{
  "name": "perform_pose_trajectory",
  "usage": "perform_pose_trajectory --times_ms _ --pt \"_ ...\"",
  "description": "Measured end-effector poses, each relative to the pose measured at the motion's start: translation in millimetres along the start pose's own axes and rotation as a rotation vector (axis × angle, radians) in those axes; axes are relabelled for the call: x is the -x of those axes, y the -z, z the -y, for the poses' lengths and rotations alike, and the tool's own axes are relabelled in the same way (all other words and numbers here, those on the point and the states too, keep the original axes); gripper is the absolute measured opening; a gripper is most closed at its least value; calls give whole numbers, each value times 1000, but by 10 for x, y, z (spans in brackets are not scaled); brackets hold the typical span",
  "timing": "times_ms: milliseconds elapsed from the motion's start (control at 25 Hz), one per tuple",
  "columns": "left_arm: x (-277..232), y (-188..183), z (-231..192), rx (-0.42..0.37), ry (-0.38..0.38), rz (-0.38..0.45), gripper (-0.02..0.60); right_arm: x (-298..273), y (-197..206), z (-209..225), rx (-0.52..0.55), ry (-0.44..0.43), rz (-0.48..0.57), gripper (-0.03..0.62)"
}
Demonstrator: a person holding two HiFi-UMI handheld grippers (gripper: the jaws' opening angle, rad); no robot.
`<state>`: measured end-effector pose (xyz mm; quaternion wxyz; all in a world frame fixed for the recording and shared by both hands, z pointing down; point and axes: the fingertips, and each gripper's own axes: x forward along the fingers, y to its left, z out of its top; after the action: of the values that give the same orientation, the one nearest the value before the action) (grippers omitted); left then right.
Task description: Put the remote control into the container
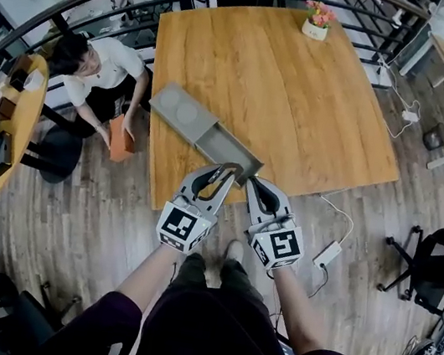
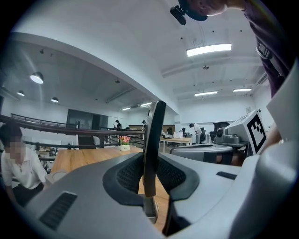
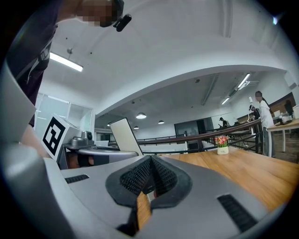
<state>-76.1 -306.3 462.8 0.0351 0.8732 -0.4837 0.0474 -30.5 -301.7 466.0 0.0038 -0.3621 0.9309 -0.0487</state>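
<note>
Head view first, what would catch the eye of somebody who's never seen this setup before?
The left gripper, low in the middle, pinches a thin flat remote control that stands roughly upright. Just beyond it a long grey container lies aslant at the near edge of the big wooden table, with a small flower pot at the far edge.
</note>
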Motion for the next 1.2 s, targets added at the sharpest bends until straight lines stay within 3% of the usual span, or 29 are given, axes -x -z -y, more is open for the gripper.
perform_pose_trajectory --times_ms 200,440,920,1200 --pt "-89 108 -39 7 75 -19 84 -57 48 61 -10 76 -9 18" --pt "-300 319 -220 71 126 -38 83 -225 160 156 -19 144 -15 18" --pt "-822 1080 -529 189 156 -115 83 -677 902 484 -117 207 -64 18" --pt "-976 1313 -638 245 170 -156 84 -818 1119 600 -147 212 -85 18"
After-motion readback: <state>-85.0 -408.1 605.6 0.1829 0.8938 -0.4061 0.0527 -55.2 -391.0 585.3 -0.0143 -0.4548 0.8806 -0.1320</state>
